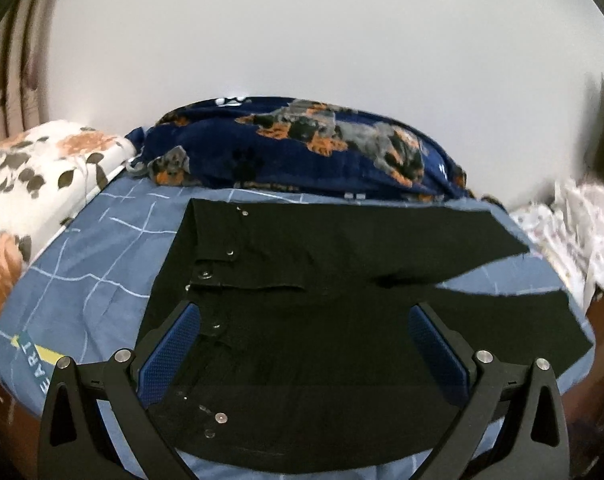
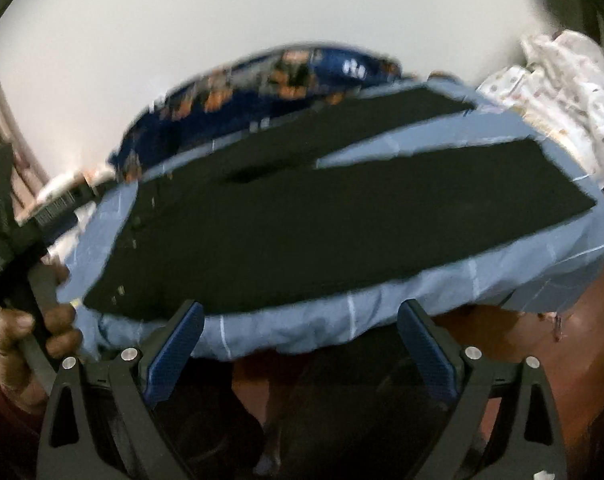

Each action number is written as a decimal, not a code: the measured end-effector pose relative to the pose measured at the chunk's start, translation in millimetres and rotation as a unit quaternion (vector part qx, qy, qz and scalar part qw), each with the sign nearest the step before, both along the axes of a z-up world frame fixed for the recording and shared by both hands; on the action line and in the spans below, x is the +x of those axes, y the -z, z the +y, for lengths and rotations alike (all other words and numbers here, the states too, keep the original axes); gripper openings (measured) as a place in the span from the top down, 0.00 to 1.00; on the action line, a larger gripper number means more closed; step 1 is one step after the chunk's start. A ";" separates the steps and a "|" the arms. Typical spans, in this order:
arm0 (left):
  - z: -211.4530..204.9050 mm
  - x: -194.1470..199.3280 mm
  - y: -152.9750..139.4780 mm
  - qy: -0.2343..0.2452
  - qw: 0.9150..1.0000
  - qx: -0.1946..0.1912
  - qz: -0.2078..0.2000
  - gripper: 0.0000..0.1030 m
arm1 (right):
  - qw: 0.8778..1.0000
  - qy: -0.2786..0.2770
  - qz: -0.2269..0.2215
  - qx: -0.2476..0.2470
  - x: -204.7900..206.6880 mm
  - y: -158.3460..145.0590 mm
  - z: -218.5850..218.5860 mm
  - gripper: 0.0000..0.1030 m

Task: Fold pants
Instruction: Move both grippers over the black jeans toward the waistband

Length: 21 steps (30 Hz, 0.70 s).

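Observation:
Black pants (image 1: 302,280) lie spread flat on the blue bed sheet (image 1: 94,264), waistband with silver buttons to the left, both legs running right with a narrow gap between them. My left gripper (image 1: 302,344) is open and empty, hovering over the near waist and thigh area. In the right wrist view the pants (image 2: 322,216) fill the bed. My right gripper (image 2: 300,344) is open and empty, off the near edge of the bed, apart from the pants. The left gripper tool (image 2: 18,240) and the hand holding it show at the left edge.
A dark blue dog-print blanket (image 1: 302,144) lies bunched along the far side by the wall. A floral pillow (image 1: 34,176) is at the left. White patterned cloth (image 1: 574,232) is heaped at the right end. Brown floor (image 2: 542,360) lies below the bed edge.

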<state>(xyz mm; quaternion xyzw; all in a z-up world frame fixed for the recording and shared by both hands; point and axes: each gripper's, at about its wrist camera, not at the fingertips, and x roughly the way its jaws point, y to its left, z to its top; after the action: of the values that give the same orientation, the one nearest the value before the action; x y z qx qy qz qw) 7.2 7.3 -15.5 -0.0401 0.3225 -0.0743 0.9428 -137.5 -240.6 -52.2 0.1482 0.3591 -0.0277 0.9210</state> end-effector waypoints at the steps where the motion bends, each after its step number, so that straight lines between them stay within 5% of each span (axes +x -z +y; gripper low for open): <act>1: -1.8 -1.4 0.2 0.004 1.000 0.003 0.000 0.01 | 1.000 0.006 -0.020 0.004 -6.8 -5.9 -2.3 0.04; 5: -12.4 -1.5 1.3 0.019 0.999 0.032 0.014 0.01 | 0.997 0.014 -0.070 0.002 -20.3 -25.2 -2.0 0.00; 8: -17.1 -5.2 0.4 0.019 0.999 0.049 0.006 0.00 | 0.999 -0.016 -0.036 0.000 -6.2 -25.4 2.7 0.00; 12: -23.9 -11.5 -8.2 0.011 0.996 0.081 -0.025 0.00 | 0.996 -0.034 0.083 0.000 31.6 -11.4 6.5 0.00; 21: -19.1 -8.1 -11.9 -0.001 0.997 0.076 -0.028 0.00 | 0.995 -0.042 0.061 -0.066 36.4 -13.6 13.6 0.00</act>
<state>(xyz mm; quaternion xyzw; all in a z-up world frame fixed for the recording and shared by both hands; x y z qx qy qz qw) -0.9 -11.7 -3.5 0.0337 0.3003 -0.0494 0.9520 -101.1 -227.1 -38.6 0.0698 0.4179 -0.0220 0.9056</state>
